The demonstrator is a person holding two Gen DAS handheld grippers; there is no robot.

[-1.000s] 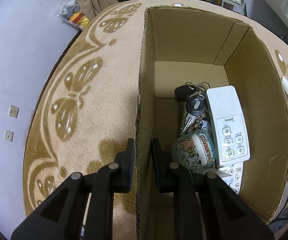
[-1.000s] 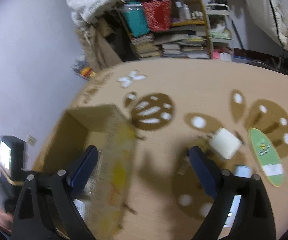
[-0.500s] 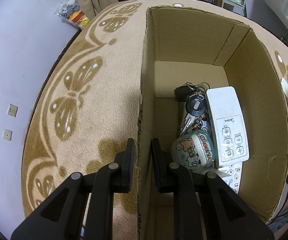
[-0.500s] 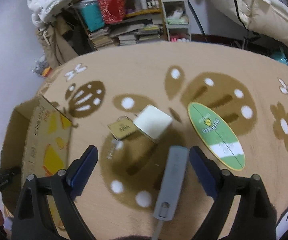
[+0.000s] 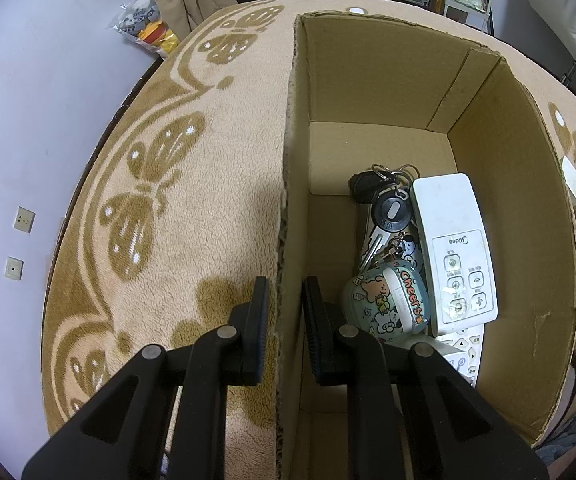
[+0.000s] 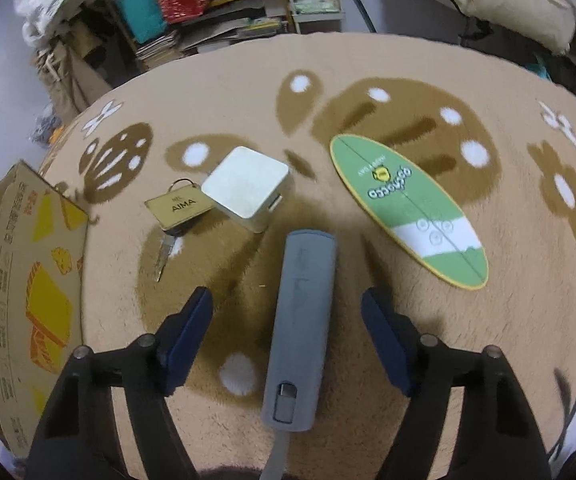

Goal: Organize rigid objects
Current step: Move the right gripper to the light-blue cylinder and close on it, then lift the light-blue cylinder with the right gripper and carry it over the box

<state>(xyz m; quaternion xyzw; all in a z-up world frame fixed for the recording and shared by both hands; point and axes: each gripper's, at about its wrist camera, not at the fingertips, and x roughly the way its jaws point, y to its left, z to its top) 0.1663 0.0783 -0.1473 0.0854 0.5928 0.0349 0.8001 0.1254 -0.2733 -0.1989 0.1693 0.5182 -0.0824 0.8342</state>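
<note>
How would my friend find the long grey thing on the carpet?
Look on the beige patterned carpet, right of the cardboard box. Between the fingers of the open right hand-held gripper lies a long grey rectangular case. It is the only grey, stick-shaped item; its neighbours are white, gold or green.

Beige butterfly-patterned carpet (image 6: 368, 60); cluttered bookshelf (image 6: 208, 12) behind.

A tan rug (image 6: 368, 60) bears brown butterflies; the grey case (image 6: 300, 320) is plain, the oval board (image 6: 408, 208) green, white, yellow-edged.
</note>
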